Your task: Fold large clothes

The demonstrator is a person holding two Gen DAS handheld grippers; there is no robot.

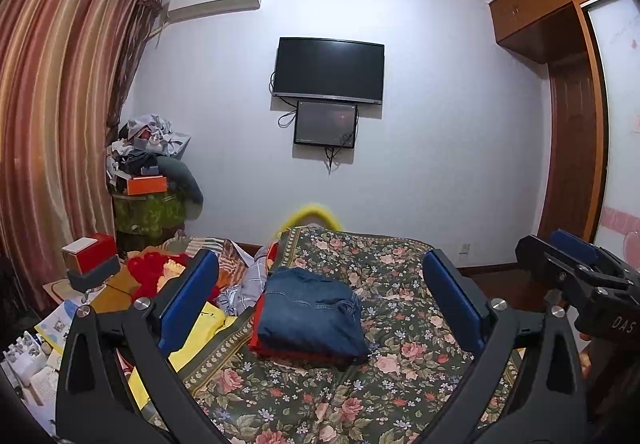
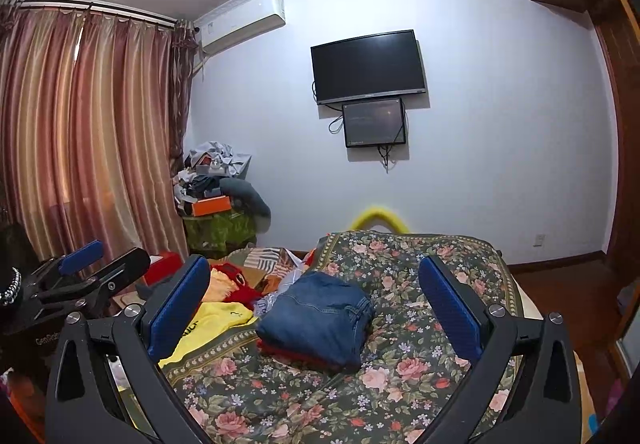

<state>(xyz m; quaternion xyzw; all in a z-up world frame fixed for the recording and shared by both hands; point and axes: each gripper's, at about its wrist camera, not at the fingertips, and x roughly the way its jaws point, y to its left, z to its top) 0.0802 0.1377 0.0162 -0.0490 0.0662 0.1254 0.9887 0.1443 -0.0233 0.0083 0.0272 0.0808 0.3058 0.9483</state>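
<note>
Folded blue jeans (image 1: 314, 314) lie on top of a folded red garment (image 1: 276, 350) on the floral bedspread (image 1: 400, 348). They also show in the right wrist view (image 2: 320, 318). My left gripper (image 1: 320, 296) is open and empty, held above the bed with the stack between its fingers in view. My right gripper (image 2: 316, 298) is open and empty, also above the bed facing the stack. The right gripper shows at the right edge of the left wrist view (image 1: 572, 264); the left gripper shows at the left of the right wrist view (image 2: 92, 268).
Loose clothes, yellow (image 2: 212, 324) and red (image 1: 160, 272), lie in a heap left of the stack. A cluttered pile (image 1: 148, 172) stands by the curtain. A TV (image 1: 328, 70) hangs on the far wall. A wooden wardrobe (image 1: 576, 124) stands at right.
</note>
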